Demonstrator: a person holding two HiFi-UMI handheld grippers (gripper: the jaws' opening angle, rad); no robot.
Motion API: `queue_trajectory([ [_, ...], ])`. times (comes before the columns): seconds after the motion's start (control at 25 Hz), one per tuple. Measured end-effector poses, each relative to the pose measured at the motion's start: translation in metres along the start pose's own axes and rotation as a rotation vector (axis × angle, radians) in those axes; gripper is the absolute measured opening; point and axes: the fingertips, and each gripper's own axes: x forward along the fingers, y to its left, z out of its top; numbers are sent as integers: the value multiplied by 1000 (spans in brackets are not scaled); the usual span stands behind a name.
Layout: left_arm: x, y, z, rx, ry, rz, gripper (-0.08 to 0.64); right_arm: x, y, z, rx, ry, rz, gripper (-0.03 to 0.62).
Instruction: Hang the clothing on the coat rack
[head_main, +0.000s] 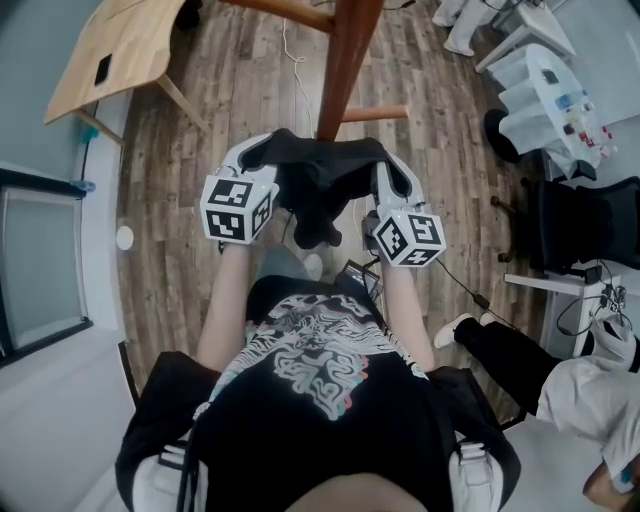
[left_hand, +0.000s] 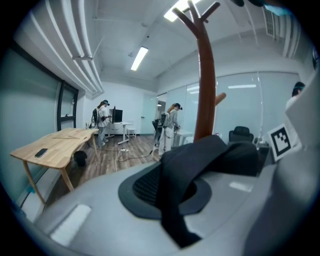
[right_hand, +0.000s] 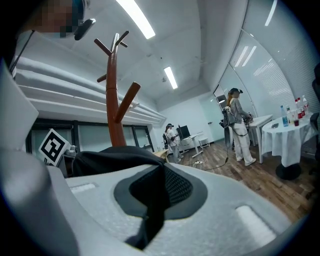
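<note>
A black garment (head_main: 318, 178) hangs stretched between my two grippers, just in front of the brown coat rack (head_main: 346, 58) and below its short peg (head_main: 374, 113). My left gripper (head_main: 256, 156) is shut on the garment's left end. My right gripper (head_main: 392, 172) is shut on its right end. In the left gripper view, the cloth (left_hand: 210, 155) is pinched at the left gripper (left_hand: 172, 200), and the rack's pole (left_hand: 205, 90) rises right behind it. In the right gripper view, the cloth (right_hand: 115, 157) runs out of the right gripper (right_hand: 154, 202), with the forked rack (right_hand: 115, 100) to the left.
A wooden table (head_main: 110, 50) stands at the far left. At the far right stand a white table with bottles (head_main: 560, 100) and a black office chair (head_main: 580, 220). Someone's legs (head_main: 510, 345) reach in at the right. Other people (left_hand: 167, 125) stand farther off, and a cable (head_main: 292, 60) lies on the floor.
</note>
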Motion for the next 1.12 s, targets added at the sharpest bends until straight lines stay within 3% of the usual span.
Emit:
queue_trajectory([
  [0.88,13,-13,-36,-49,75,-88,8,-9,7,-33,32,57,31,11],
  [1.12,9,-14,-39,-43,80,-93,8,-8,14,-38,-24,102,41,14],
])
